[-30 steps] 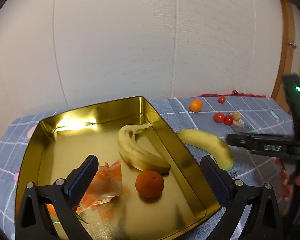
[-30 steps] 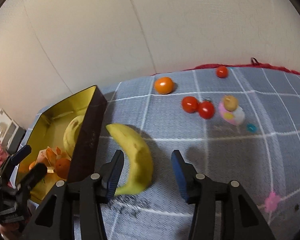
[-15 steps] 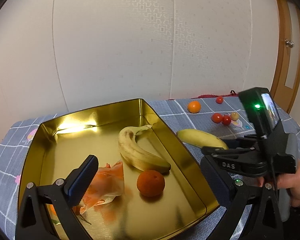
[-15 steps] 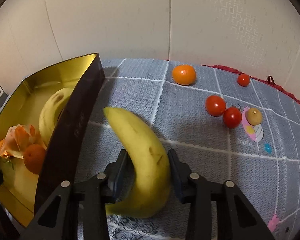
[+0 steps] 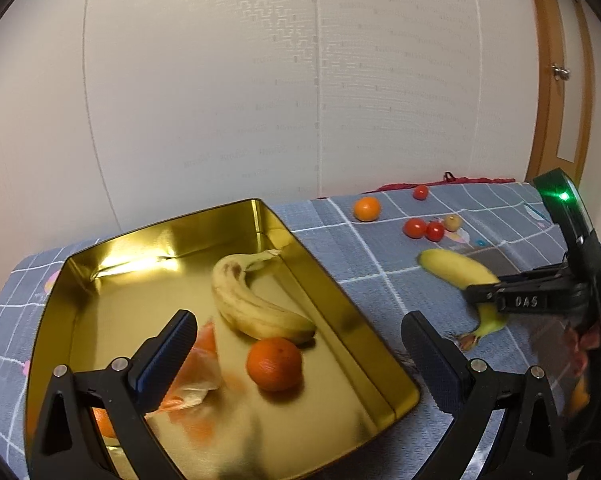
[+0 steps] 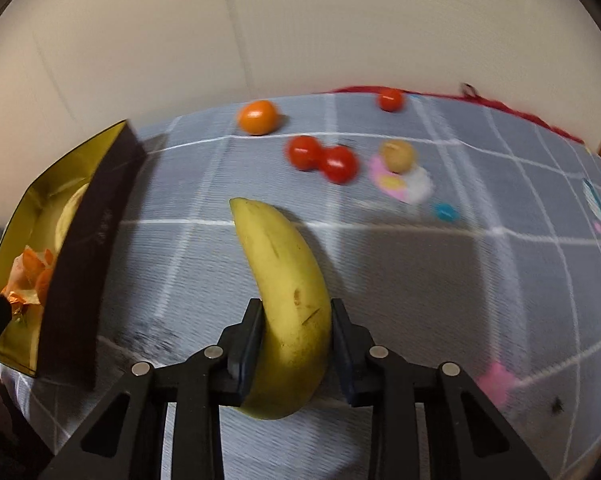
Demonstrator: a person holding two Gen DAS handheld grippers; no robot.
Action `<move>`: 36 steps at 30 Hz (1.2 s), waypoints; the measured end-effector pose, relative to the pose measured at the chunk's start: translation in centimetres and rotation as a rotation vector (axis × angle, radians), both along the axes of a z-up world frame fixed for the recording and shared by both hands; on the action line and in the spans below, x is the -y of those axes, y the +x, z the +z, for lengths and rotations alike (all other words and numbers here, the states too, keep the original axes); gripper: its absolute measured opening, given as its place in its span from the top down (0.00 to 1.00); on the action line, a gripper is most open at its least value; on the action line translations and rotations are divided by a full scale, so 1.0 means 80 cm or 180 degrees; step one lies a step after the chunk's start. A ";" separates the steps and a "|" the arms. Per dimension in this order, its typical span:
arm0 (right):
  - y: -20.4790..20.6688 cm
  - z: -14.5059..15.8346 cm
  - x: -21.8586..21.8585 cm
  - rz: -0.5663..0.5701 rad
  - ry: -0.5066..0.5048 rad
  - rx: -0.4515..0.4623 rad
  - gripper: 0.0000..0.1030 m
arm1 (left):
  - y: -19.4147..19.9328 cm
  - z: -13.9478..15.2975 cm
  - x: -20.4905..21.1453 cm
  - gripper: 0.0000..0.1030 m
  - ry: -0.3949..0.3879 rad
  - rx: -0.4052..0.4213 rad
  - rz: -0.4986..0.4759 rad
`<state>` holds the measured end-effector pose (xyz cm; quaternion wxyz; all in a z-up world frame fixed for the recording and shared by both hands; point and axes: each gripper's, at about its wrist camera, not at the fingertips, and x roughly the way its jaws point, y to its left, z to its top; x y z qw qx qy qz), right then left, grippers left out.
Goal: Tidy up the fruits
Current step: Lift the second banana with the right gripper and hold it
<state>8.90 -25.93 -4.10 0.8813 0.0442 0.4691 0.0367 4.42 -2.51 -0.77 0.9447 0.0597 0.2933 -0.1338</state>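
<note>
My right gripper (image 6: 296,332) is shut on a yellow banana (image 6: 286,284), whose tip points away over the blue checked cloth; the left wrist view shows this banana (image 5: 456,270) held to the right of the tin. A gold tin (image 5: 340,308) holds a spotted banana (image 5: 252,304), an orange (image 5: 274,364) and a crumpled orange wrapper (image 5: 196,372). My left gripper (image 5: 296,356) hangs open above the tin's near part with nothing between its fingers. Farther back lie an orange (image 6: 258,117), two tomatoes (image 6: 322,158), a third tomato (image 6: 389,100) and a small brown fruit (image 6: 398,156).
The tin's dark outer wall (image 6: 84,260) stands just left of the held banana. A hand (image 5: 592,340) grips the right tool at the right edge. A white wall (image 5: 300,80) rises behind the table and a wooden door frame (image 5: 540,80) stands at the far right.
The right gripper's jaws have closed around the banana and it has shifted to the right, away from the tin. The left gripper has stayed open over the tin.
</note>
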 end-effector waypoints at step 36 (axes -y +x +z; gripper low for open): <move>-0.013 0.001 0.158 -0.0953 0.0662 0.0047 0.69 | 0.233 -0.048 0.243 0.20 -0.0160 -0.1190 -0.0175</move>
